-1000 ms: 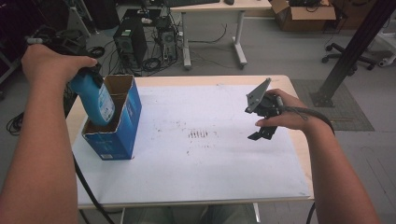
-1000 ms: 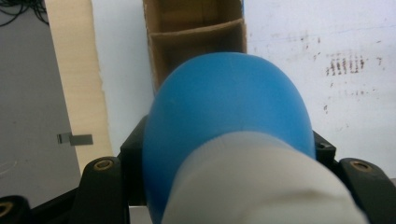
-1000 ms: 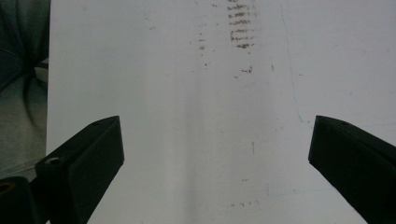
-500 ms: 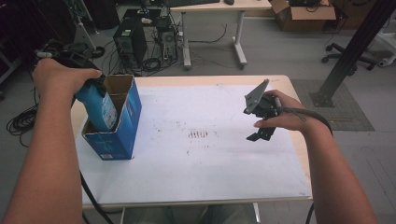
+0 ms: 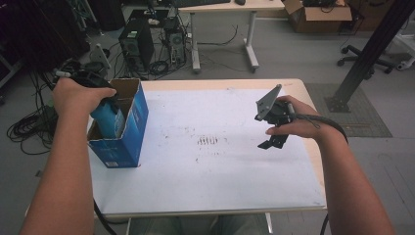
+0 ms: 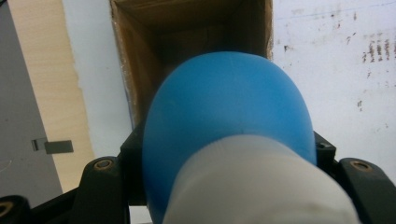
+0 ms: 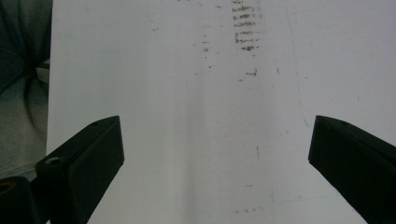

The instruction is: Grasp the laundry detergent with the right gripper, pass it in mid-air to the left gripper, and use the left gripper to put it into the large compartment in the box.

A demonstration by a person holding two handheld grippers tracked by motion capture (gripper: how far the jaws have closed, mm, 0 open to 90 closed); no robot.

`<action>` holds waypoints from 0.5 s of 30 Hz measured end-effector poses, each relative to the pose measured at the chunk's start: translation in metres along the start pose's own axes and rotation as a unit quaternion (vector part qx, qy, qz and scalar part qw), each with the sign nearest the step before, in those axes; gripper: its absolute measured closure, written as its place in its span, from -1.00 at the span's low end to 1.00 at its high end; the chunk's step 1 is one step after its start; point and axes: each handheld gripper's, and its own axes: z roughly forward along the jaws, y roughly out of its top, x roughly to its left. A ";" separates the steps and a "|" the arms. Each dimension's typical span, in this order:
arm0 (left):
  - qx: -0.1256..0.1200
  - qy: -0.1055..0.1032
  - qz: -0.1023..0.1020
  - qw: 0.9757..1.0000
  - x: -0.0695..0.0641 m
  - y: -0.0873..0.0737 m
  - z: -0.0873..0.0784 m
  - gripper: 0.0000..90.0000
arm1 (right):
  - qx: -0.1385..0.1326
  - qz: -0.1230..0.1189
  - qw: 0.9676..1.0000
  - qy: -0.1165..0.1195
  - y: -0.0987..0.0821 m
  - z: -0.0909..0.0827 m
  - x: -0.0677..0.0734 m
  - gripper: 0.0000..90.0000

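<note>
Gripping a blue bottle [image 5: 108,117], the left gripper [image 5: 93,93] holds it partly inside the open box [image 5: 128,132] at the table's [image 5: 220,186] left edge; the right gripper [image 5: 274,128] hovers wide open, holding nothing

The bottle [image 6: 224,121] looks like smooth matt blue plastic with a white label. The box [image 5: 131,125] is printed cardboard, raw brown inside. The tabletop [image 5: 220,166] is a scuffed matt white sheet edged in pale wood.

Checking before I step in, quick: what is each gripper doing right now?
Left gripper: closed on the blue bottle, over the open blue box.
Right gripper: open, holding nothing, above the white tabletop.
</note>
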 end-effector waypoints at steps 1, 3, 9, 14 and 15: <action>0.000 0.001 0.002 1.000 -0.001 0.000 0.003 -0.14 | -0.001 0.000 1.000 0.000 0.000 0.000 0.000 -0.93; -0.003 0.002 0.001 1.000 -0.002 -0.001 0.007 -0.14 | -0.002 0.000 1.000 0.000 0.000 0.000 0.001 -0.93; -0.005 0.002 0.002 1.000 -0.002 -0.003 0.022 -0.14 | -0.004 0.000 1.000 -0.001 -0.002 -0.001 0.002 -0.93; -0.011 0.005 -0.002 1.000 -0.001 -0.005 0.033 -0.14 | -0.005 -0.002 1.000 -0.001 -0.002 0.000 0.003 -0.93; -0.011 0.005 -0.001 1.000 0.000 -0.005 0.035 -0.14 | -0.005 -0.003 1.000 0.000 -0.001 0.000 0.004 -0.93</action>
